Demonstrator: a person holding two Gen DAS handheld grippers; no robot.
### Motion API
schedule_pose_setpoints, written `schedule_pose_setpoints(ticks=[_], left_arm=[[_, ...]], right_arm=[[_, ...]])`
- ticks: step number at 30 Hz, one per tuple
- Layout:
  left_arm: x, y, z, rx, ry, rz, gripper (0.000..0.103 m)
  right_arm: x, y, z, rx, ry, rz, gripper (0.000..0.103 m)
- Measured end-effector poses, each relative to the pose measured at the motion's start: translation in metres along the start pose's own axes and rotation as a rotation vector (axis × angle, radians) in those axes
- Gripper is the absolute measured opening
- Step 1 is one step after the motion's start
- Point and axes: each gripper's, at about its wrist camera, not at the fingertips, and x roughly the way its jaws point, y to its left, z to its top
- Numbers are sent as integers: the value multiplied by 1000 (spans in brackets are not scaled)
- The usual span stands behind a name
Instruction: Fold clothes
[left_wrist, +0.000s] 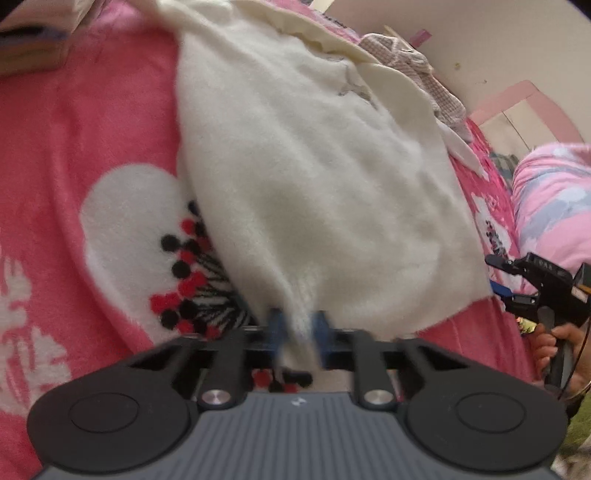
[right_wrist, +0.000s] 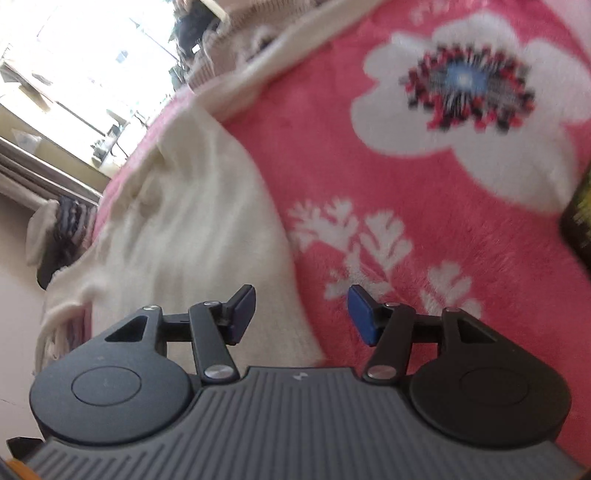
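Observation:
A fluffy white sweater (left_wrist: 314, 177) lies spread on a pink flowered blanket (left_wrist: 92, 129). My left gripper (left_wrist: 298, 328) is shut on the sweater's near hem, white fabric pinched between its blue pads. In the left wrist view my right gripper (left_wrist: 498, 280) shows at the far right, held by a hand (left_wrist: 554, 347) beside the sweater's right edge. In the right wrist view the same sweater (right_wrist: 177, 229) fills the left side, and my right gripper (right_wrist: 301, 314) stands open just above its edge, nothing between the fingers.
A checked pinkish garment (left_wrist: 417, 70) and a cream cloth (left_wrist: 332, 33) lie beyond the sweater. A box (left_wrist: 29, 48) sits at the top left. A pink patterned quilt (left_wrist: 554, 199) bulges at the right. A dark object (right_wrist: 578, 221) sits at the right edge.

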Motion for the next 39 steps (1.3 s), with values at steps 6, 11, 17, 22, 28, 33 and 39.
schedule_pose_setpoints(ticks=[6,11,17,22,28,33,39], left_arm=[[-45,-5,0,27,-94,-74,6],[-82,-1,3,28,-94,-103,6],[-42,25,-15,14,59,-1,5],[-48,29,-27,36,116,44,16],[-101,29,10,93,-9,123,24],[-86,14,72,102,-122,120,28],[-28,3,136,109,-116,145,29]], right_arm=[[-20,9,-9,4,1,82,3],[-62,32,-16,-77,-14,116,2],[-44,15,-32,-124,132,-98,0],[-70,20,-25,-148,48,-64,3],[-84,49,-12,-272,-18,-20,4],[-36,91,15,-287,12,115,4],[21,138,34,-277,86,202,4]])
